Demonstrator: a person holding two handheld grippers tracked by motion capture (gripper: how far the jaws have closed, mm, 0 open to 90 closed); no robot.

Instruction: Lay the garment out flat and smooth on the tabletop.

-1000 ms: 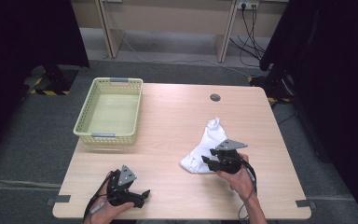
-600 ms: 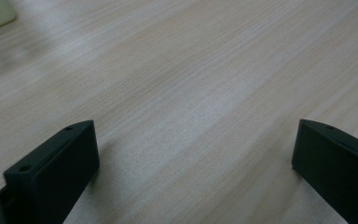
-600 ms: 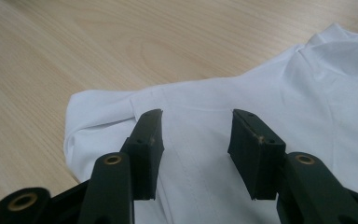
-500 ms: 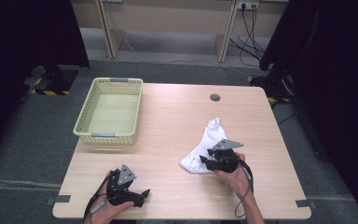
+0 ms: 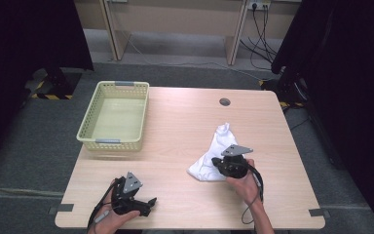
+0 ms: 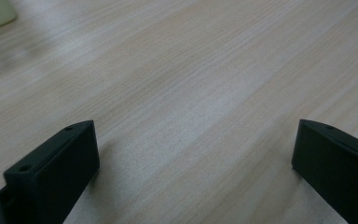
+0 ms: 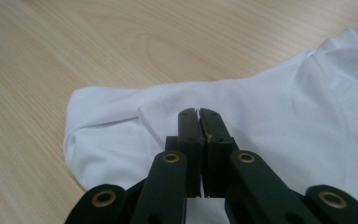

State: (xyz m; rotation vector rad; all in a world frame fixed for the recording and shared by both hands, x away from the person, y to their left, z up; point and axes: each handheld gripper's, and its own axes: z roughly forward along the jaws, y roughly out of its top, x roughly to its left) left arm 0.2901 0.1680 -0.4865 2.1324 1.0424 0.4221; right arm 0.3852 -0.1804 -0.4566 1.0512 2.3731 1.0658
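Note:
A crumpled white cloth (image 5: 215, 146) lies on the right half of the wooden table (image 5: 185, 122). My right gripper (image 5: 214, 162) rests at the cloth's near edge, held by a hand. In the right gripper view its jaws (image 7: 198, 113) have just been closing and now stand pressed together on a thin fold of the white cloth (image 7: 284, 116). My left gripper (image 5: 150, 203) lies near the table's front left edge, away from the cloth. Its jaws (image 6: 193, 135) stand wide apart over bare wood with nothing between them.
A pale yellow plastic basket (image 5: 112, 142) with nothing in it stands at the table's back left. A round cable hole (image 5: 224, 102) sits near the far edge. Dark curtains flank both sides, and grey floor surrounds the table.
The right gripper's jaws have drawn together at the cloth's near edge. Both hands and the cloth stay where they were.

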